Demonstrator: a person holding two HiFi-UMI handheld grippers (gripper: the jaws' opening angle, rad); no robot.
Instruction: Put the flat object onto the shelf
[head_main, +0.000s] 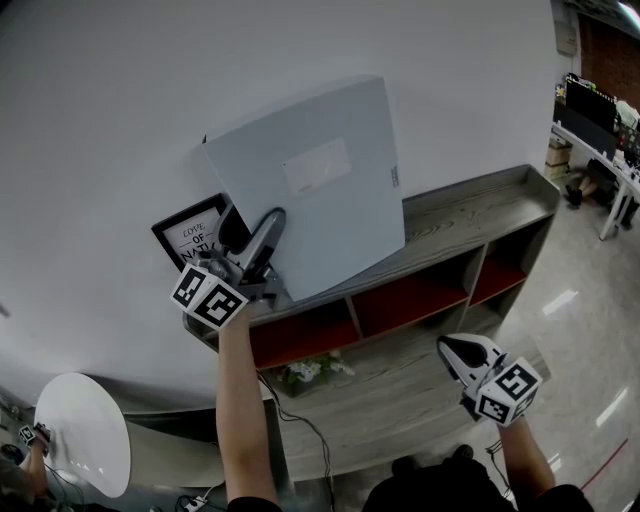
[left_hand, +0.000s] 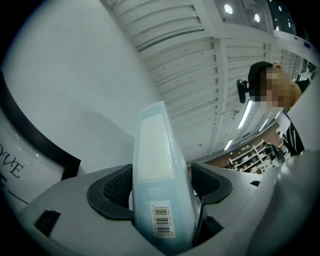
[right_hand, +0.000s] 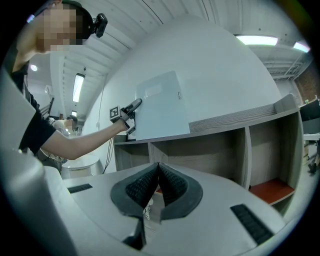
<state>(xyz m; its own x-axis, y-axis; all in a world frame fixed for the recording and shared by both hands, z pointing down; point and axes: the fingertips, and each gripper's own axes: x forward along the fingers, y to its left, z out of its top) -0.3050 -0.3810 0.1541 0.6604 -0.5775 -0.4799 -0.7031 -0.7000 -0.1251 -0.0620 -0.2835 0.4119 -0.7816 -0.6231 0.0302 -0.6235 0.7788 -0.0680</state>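
Flat object (head_main: 320, 190) stands on the shelf (head_main: 480, 215), loose between the left gripper's (head_main: 268, 228) wide jaws; seemingly only withdrawal remains; right gripper (head_main: 450, 348), well below, is closed.

**Colours and patterns: shelf area**

Flat object (head_main: 320, 190): pale blue-grey with a white label patch. Its edge carries a black-on-white barcode (left_hand: 161, 220).
Shelf (head_main: 470, 215): grey wood grain, with red panels (head_main: 410, 300) inside the compartments.
Picture frame (head_main: 190, 232): black border, white field, black lettering.
Marker cubes (head_main: 208, 296) on left gripper (head_main: 255, 222) and right gripper (head_main: 450, 348): black squares on white.
Pads (left_hand: 112, 187): dark grey, fine mesh texture.
Wall (head_main: 150, 100): plain white.
Round table (head_main: 80, 430): white.
Flowers (head_main: 310, 370): white, green leaves.
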